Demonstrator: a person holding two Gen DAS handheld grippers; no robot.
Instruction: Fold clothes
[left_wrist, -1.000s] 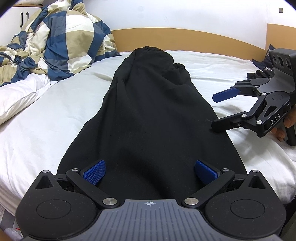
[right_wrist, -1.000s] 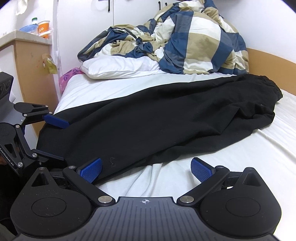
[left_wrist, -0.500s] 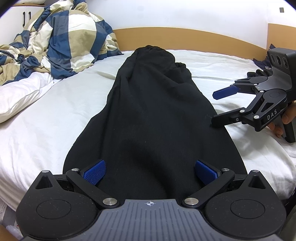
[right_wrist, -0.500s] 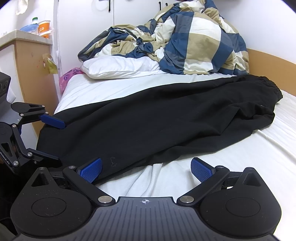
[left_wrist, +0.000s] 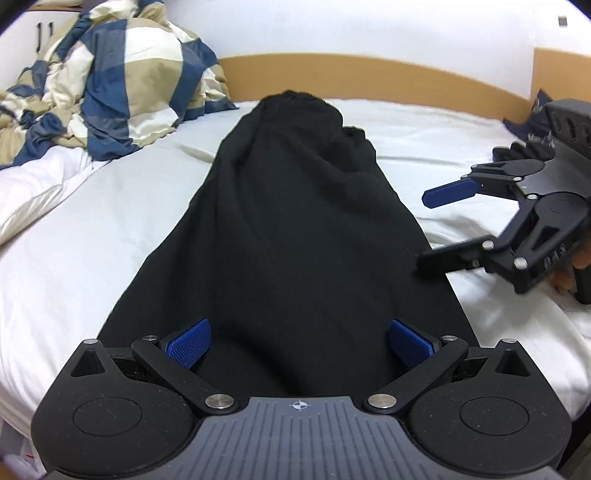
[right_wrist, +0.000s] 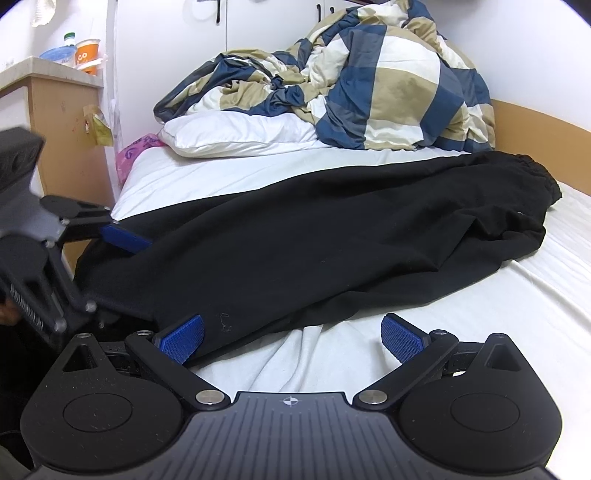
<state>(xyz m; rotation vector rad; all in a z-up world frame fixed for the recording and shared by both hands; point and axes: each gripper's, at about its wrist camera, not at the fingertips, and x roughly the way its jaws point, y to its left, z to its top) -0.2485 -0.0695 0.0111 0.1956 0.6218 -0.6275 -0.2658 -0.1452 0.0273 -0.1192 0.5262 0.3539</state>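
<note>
On the bed (left_wrist: 92, 236), white sheet stretched flat, giving a broad firm surface for folding. Across it, black trousers (left_wrist: 295, 229) laid out long, elastic waistband at the far end by the wooden bed frame (left_wrist: 369, 70), leg hems hanging toward the near edge; apparently doubled lengthwise, one leg over the other, though too dark to be sure. Pushed up against the head end, checked duvet (right_wrist: 369, 74) and white pillow (right_wrist: 236, 136), likely bundled aside to leave room. Fits either a garment just smoothed out for folding or one already halved and awaiting a crosswise fold.

Over the near hem end, left tongs (left_wrist: 299, 341) spread wide, straddling the width of the cloth, holding nothing; seemingly lined up to pinch that end. At the trousers' side edge, right tongs (right_wrist: 291, 338) also spread wide and empty, one blue pad over black fabric, the other over bare sheet, placed as if to take the edge between them.
</note>
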